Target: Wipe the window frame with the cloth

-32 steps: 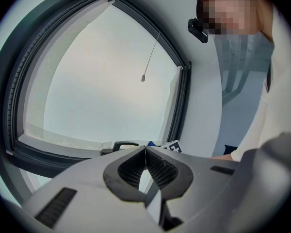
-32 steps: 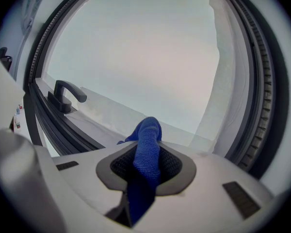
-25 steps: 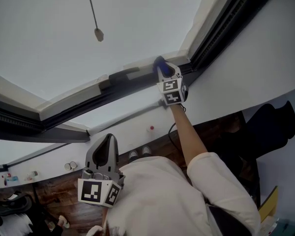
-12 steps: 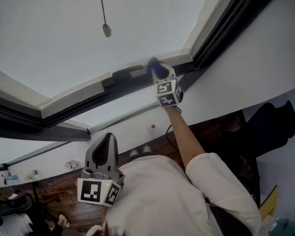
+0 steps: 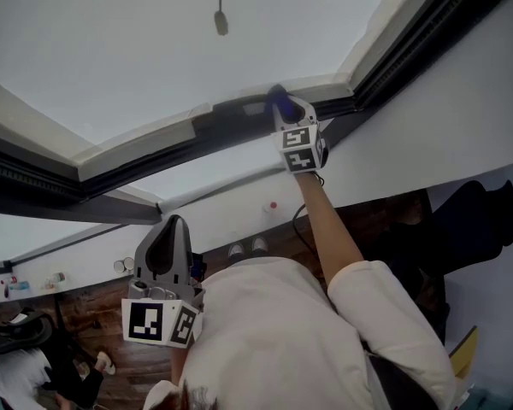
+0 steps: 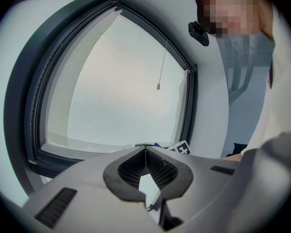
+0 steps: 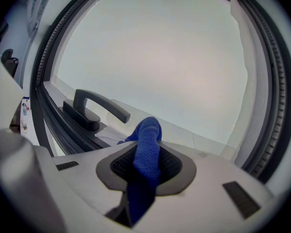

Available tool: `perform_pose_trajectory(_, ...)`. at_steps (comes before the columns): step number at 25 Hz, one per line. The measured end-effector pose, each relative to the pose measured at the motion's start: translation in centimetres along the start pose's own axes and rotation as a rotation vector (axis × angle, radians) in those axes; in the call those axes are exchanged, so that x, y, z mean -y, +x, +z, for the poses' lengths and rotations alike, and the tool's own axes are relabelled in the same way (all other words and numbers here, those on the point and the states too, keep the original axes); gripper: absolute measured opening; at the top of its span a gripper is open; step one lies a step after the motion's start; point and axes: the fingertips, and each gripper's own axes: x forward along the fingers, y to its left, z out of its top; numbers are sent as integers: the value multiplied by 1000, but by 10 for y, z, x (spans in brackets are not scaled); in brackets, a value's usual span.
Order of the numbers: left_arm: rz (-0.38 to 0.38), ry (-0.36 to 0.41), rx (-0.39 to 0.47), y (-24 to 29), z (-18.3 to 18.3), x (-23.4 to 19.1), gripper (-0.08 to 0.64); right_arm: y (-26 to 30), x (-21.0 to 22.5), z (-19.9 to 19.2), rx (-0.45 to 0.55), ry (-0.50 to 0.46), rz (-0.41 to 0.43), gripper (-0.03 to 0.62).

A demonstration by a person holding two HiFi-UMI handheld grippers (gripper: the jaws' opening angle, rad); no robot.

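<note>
A blue cloth (image 7: 146, 152) is pinched in my right gripper (image 7: 146, 160), its tip pressed on the pale lower window frame (image 7: 194, 137). In the head view that right gripper (image 5: 284, 109) reaches up to the frame, the blue cloth (image 5: 279, 101) showing at its tip beside the dark window handle (image 5: 231, 114). The handle (image 7: 94, 108) lies just left of the cloth. My left gripper (image 5: 169, 250) hangs low near my chest, away from the window. Its jaws (image 6: 145, 166) are shut with nothing between them.
A blind pull cord with a small weight (image 5: 221, 22) hangs in front of the glass. Dark frame rails (image 5: 427, 24) run along the right side and a dark sill rail (image 5: 34, 199) at the left. Shoes and clutter lie on the wooden floor (image 5: 94, 366) below.
The right gripper with the cloth has stayed on the lower frame near the handle, shifting slightly along it. My head view has shifted. The left gripper has sunk a little lower.
</note>
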Motion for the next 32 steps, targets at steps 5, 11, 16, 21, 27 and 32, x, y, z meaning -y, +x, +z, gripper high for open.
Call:
perform_pose_trajectory(5,129,70,37,-22,13,-47,9,1,-1,7,3,7,-9,78)
perform_pose_trajectory(11,213,53,20,-51,4,-84,9,1,-18,13,10,17,-16,78)
perform_pose_trajectory(16,194,32,15,-55,-3,-87,9,1,-23,18,19,29,-39,78)
perform_pose_trajectory(21,178,25,12,-58,-6,-90,9,1,-26,19,14,90,-75,78)
perform_pose_trajectory(27,172,27,16,-61,-6,-90,9,1,-31,19,4,143,-94,78)
perform_pose_trajectory(32,146,32,20,-56,-4,-82,9,-1,-32,19,36,135,-58,78)
